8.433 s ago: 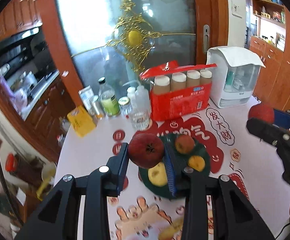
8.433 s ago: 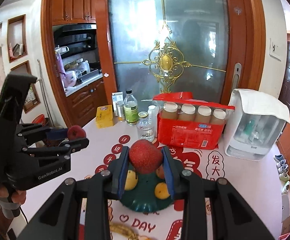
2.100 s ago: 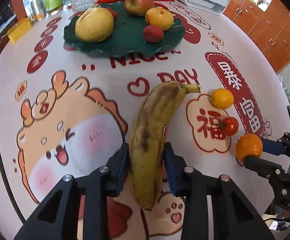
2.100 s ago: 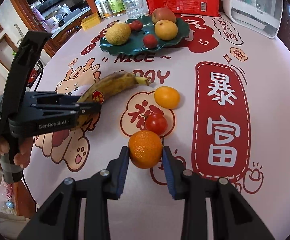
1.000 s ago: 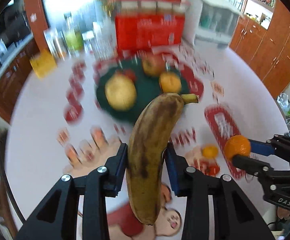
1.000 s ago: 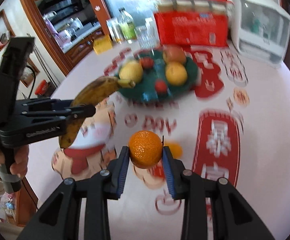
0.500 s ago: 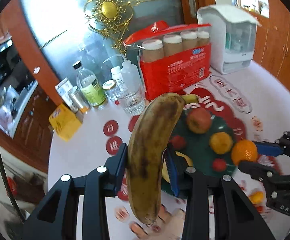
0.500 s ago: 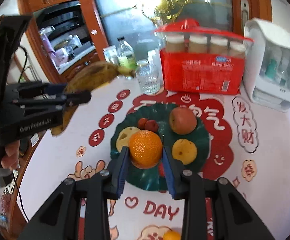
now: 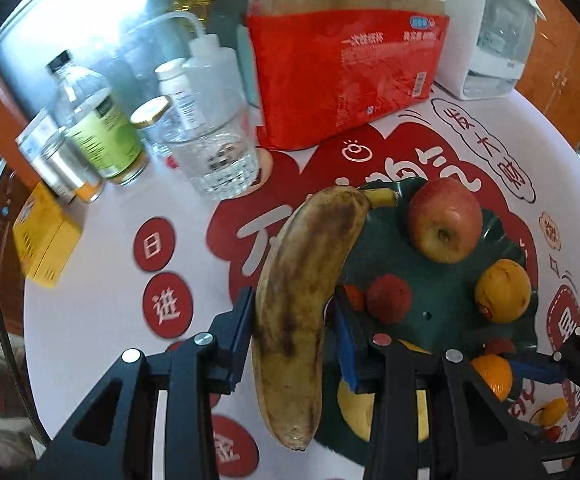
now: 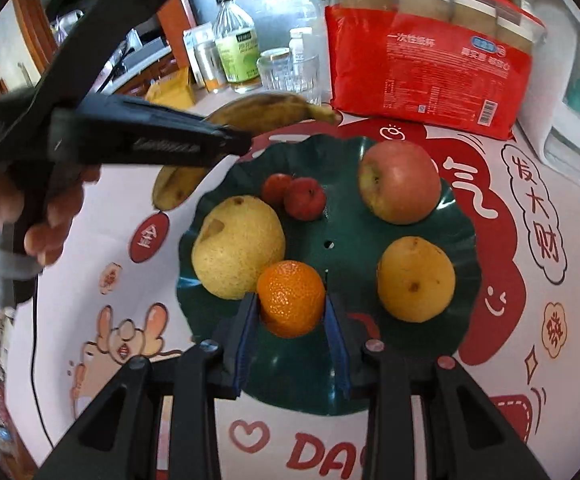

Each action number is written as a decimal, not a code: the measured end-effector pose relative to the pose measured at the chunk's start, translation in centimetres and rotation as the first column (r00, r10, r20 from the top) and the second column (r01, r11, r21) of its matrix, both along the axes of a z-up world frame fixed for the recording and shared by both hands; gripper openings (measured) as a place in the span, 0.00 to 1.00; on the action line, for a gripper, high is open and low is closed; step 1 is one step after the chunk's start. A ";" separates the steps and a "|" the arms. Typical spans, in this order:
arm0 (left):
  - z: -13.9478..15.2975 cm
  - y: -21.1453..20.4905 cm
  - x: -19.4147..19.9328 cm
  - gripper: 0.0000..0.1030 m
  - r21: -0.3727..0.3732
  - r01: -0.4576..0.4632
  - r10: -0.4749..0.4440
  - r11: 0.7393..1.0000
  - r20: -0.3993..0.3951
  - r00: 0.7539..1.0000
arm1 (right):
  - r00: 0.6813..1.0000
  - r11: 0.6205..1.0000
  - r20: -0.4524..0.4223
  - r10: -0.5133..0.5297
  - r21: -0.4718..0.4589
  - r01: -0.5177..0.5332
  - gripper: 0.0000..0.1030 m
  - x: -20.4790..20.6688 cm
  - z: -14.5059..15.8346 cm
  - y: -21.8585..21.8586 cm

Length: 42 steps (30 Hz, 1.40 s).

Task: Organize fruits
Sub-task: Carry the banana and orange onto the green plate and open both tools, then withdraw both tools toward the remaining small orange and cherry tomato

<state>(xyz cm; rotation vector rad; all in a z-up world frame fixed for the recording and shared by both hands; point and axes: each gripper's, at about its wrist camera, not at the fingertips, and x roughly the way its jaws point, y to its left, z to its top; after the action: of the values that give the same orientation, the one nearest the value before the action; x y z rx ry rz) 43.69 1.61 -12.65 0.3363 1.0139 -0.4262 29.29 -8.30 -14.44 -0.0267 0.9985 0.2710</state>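
Both loads are in over the dark green scalloped plate (image 10: 456,216) now, where a second ago they were short of it, out above the printed bench (image 9: 89,304). The left gripper (image 9: 294,322) has its fingers clamped on the brown-spotted yellow banana (image 9: 306,280), which hangs off the plate's left rim with its stem tip reaching toward the red apple (image 9: 444,226). The right gripper (image 10: 292,322) is closed on the small round orange tangerine (image 10: 291,298), held over the plate's near edge between the big pale yellow pear (image 10: 237,246) and the yellow-orange citrus fruit (image 10: 416,278). Two small red fruits (image 10: 304,198) sit at the back of the plate. That carry looks nearly finished; I'd judge the set-down comes next, and free space is tight for something as long as the banana.
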 end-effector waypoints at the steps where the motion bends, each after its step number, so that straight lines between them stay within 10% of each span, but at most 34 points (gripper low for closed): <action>1: -0.2 -0.2 0.4 0.35 0.004 0.015 -0.015 1.000 -0.004 1.000 | 1.000 1.000 0.001 0.003 -0.012 -0.003 0.33 0.0 -0.3 0.2; 14: -1.8 -2.3 1.3 0.35 0.023 0.167 -0.166 0.986 -0.037 0.985 | 0.998 0.997 0.053 -0.022 -0.070 0.025 0.43 -0.7 -0.3 -0.1; 21: 0.1 -2.3 0.1 0.58 0.021 0.163 -0.163 0.986 0.010 0.987 | 0.998 0.997 0.061 -0.032 -0.064 0.036 0.46 -1.4 0.3 -0.7; 42: 5.0 0.0 -14.1 0.69 0.007 0.043 -0.043 0.999 0.037 0.998 | 0.997 0.999 0.071 -0.026 -0.034 0.029 0.46 -6.8 3.8 -1.8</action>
<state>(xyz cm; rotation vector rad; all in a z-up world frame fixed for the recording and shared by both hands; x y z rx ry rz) 29.64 1.59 -7.67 0.3709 0.9734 -0.4539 22.44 -10.14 -10.66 -0.0537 0.9328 0.2261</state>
